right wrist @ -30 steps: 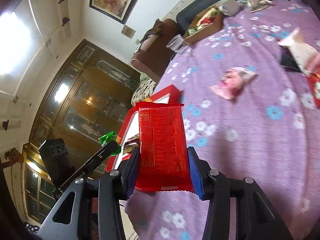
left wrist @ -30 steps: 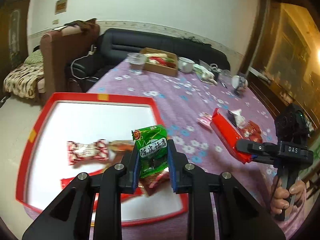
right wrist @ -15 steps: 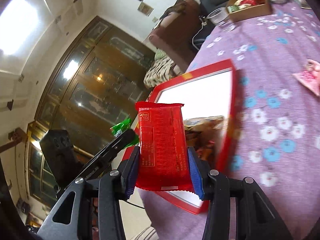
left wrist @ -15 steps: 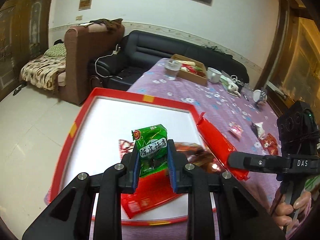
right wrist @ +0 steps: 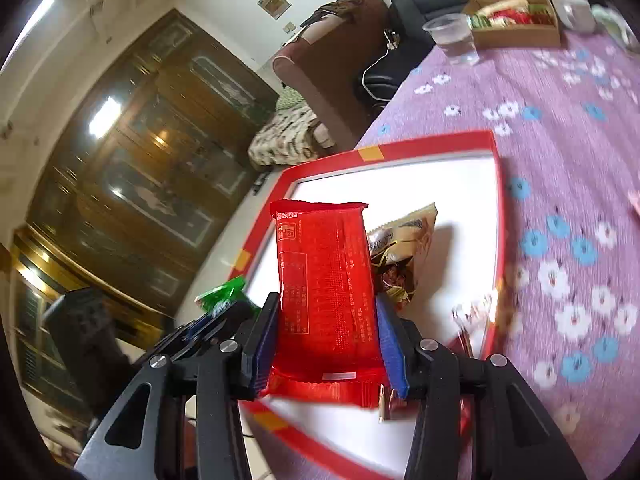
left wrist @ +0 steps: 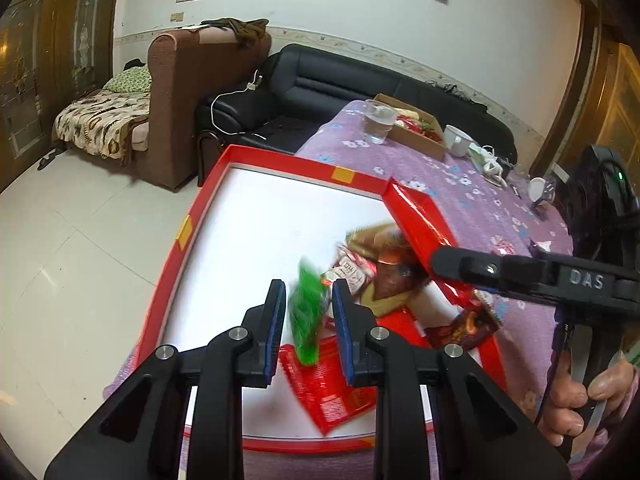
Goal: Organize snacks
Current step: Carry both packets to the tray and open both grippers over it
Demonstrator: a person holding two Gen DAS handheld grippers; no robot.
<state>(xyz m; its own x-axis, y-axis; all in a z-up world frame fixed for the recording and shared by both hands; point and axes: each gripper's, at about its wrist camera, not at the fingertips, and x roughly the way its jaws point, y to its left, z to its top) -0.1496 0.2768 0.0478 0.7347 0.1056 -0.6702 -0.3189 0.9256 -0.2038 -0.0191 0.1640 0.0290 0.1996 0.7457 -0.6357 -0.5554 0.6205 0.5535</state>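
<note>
1. The left gripper [left wrist: 308,296] has its jaws closed narrowly on a green snack packet [left wrist: 306,320], which is blurred and tilted between the pads.
2. The right gripper [right wrist: 328,304] has its jaws part open, clamped on the sides of a long red snack packet [right wrist: 324,272] that stands upright.
3. Both packets hang over the red-rimmed tray [left wrist: 280,164] at the near left end of the purple flowered surface [left wrist: 460,200].
4. A brown packet [right wrist: 404,240] and a flat red packet [left wrist: 332,392] lie in the tray.
</note>
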